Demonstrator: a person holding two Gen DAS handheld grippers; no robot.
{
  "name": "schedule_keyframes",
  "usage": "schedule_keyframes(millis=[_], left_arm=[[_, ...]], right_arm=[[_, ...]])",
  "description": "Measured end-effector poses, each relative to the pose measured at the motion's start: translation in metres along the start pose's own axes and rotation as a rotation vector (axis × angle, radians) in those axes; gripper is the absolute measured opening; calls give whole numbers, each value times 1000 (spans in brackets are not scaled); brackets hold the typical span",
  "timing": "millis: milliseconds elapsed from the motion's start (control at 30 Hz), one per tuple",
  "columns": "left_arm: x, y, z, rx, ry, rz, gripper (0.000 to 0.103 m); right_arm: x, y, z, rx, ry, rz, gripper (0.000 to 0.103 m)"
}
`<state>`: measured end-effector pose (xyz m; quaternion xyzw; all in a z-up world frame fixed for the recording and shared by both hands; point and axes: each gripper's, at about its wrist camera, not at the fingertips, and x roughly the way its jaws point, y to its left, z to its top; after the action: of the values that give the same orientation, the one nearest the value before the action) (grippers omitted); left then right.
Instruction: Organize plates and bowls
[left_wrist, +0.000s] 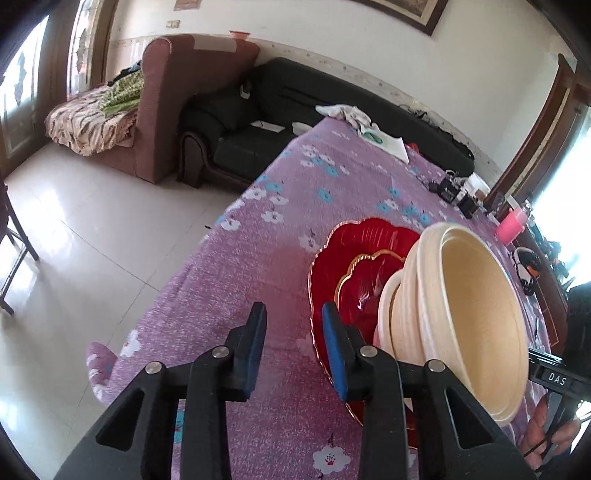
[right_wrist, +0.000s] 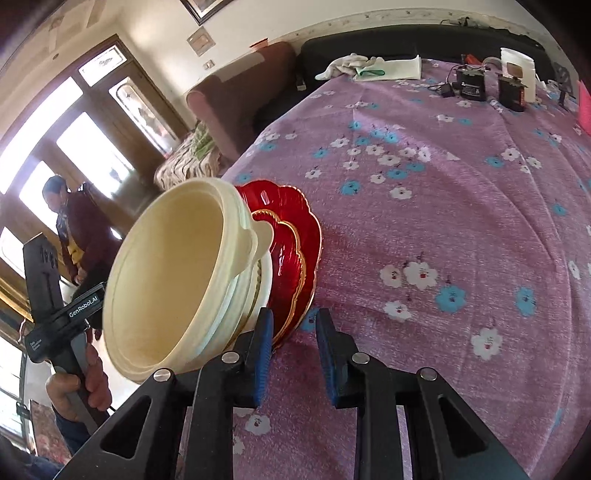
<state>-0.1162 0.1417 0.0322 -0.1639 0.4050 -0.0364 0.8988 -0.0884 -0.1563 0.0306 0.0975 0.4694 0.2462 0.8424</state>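
Cream bowls (left_wrist: 476, 317) (right_wrist: 166, 280) are nested on a small cream plate (left_wrist: 386, 314), which lies on a gold-rimmed red plate (left_wrist: 364, 277) (right_wrist: 291, 266) and a larger scalloped red plate (left_wrist: 351, 240) (right_wrist: 291, 199). The whole stack rests on the purple flowered tablecloth (left_wrist: 266, 258) (right_wrist: 443, 206). My left gripper (left_wrist: 295, 317) is open at the stack's left side, its right pad beside the large plate's rim. My right gripper (right_wrist: 295, 317) is open on the opposite side, and the red rim reaches just into its gap by the left pad. Neither gripper's pads press on anything.
At the table's far end lie a white cloth (right_wrist: 347, 62), papers (left_wrist: 388, 142), black boxes (right_wrist: 471, 83) and a pink cup (left_wrist: 511, 225). A black sofa (left_wrist: 236, 136) and a maroon chair (left_wrist: 177, 96) stand beyond. A person (right_wrist: 74, 229) stands near the door.
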Motion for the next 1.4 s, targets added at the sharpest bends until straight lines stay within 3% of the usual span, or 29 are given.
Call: schedule_keyframes(millis=[67,233,400,500,800,1033,1400], left_arm=[[7,-1,-2,9,15,10,30],[18,-3,-4,28,27,18,30],[22,-16,-6,72,23,13,9],[22,-20,-7,81,15,41,9],[25,-40,-9,89,34,26,8],[33,-97,-13,164,49,-21,7],[84,-221,-25,272,121,-125,8]], right_arm=[[7,0,0,-2,15,-9,18],[12,0,2,4,1,-22,17],[15,0,4,7,-9,-37,17],[13,0,2,15,-17,-31,17],[-2,-13,-5,54,-36,-26,16],[-39,-50,-17,119,-96,-48,16],[-119,-142,-49,271,-234,-193,16]])
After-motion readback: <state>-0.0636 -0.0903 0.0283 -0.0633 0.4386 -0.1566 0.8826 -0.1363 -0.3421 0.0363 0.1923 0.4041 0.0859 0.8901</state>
